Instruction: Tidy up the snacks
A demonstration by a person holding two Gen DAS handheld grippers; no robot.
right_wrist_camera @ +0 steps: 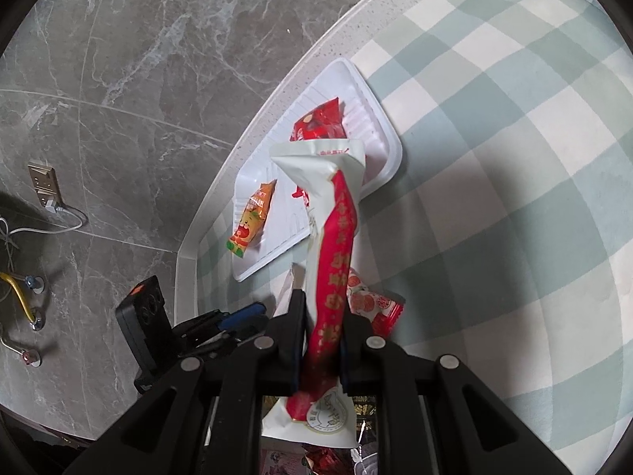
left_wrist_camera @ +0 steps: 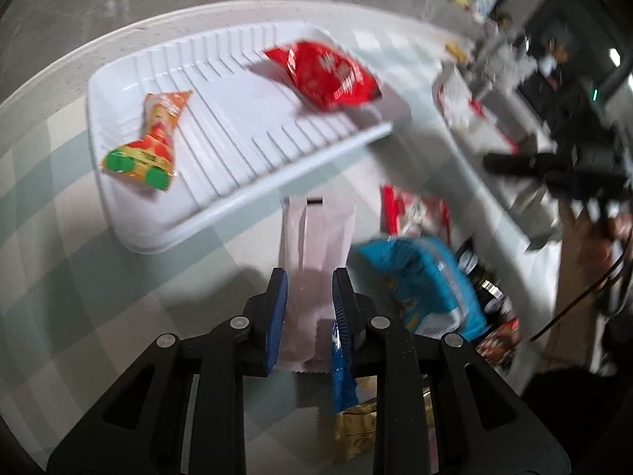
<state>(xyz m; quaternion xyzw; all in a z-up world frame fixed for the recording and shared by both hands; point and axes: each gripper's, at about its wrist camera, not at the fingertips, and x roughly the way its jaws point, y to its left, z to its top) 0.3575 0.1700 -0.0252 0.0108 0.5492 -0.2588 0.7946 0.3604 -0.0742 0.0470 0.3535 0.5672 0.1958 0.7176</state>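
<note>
The left hand-held gripper (left_wrist_camera: 308, 277) clamps a pale pink packet (left_wrist_camera: 316, 245), its long axis pointing ahead at the white tray (left_wrist_camera: 245, 146) on the counter (left_wrist_camera: 59, 237). The right hand-held gripper (right_wrist_camera: 322, 308) grips a red-and-white packet (right_wrist_camera: 332, 237), likewise aimed trayward and seemingly nearer.

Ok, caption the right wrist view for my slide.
Right gripper holds a red-and-white packet above the white tray, where two snacks already lie.
</note>
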